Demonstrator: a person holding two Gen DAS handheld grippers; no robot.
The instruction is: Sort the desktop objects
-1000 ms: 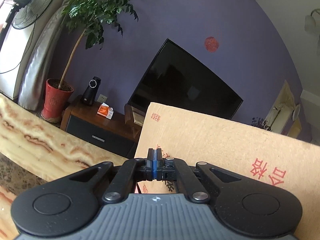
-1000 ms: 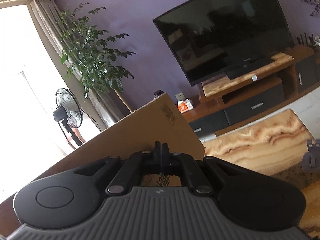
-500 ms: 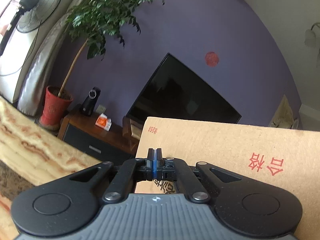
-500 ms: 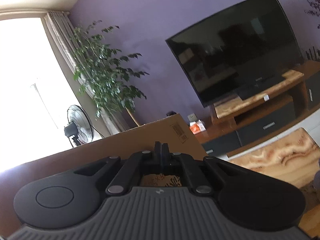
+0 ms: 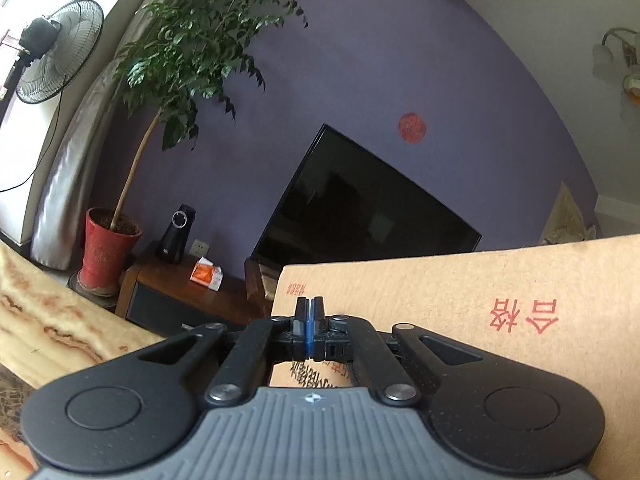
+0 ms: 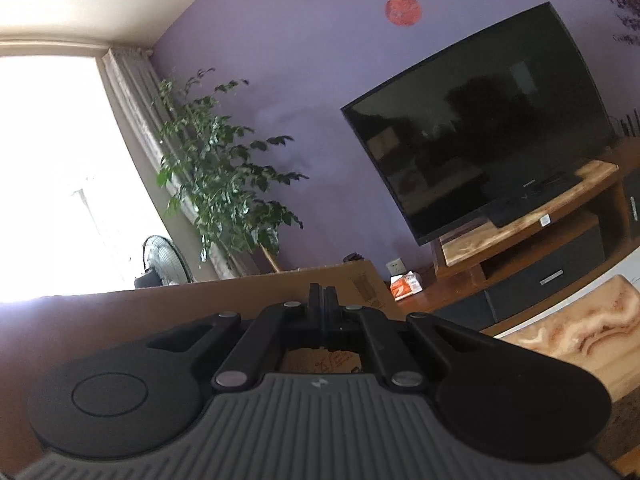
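Observation:
A brown cardboard box (image 5: 460, 296) with red printed characters stands right in front of my left gripper (image 5: 308, 306), whose two fingers are pressed together with nothing between them. In the right wrist view the same cardboard box (image 6: 248, 296) fills the lower left, just beyond my right gripper (image 6: 323, 294), which is also shut and empty. Both cameras tilt upward toward the far wall. No small desktop objects show in either view.
A marble-patterned table top (image 5: 48, 324) lies at the lower left and also (image 6: 576, 328) at the right. Beyond it stand a TV (image 6: 488, 152) on a wooden cabinet (image 6: 532, 236), a potted tree in a red pot (image 5: 105, 250), a standing fan (image 5: 56, 52) and a black speaker (image 5: 176, 234).
Both cameras have tilted upward over the last second: the box edge and the table sank lower in view and more wall and ceiling show. Both grippers stayed shut.

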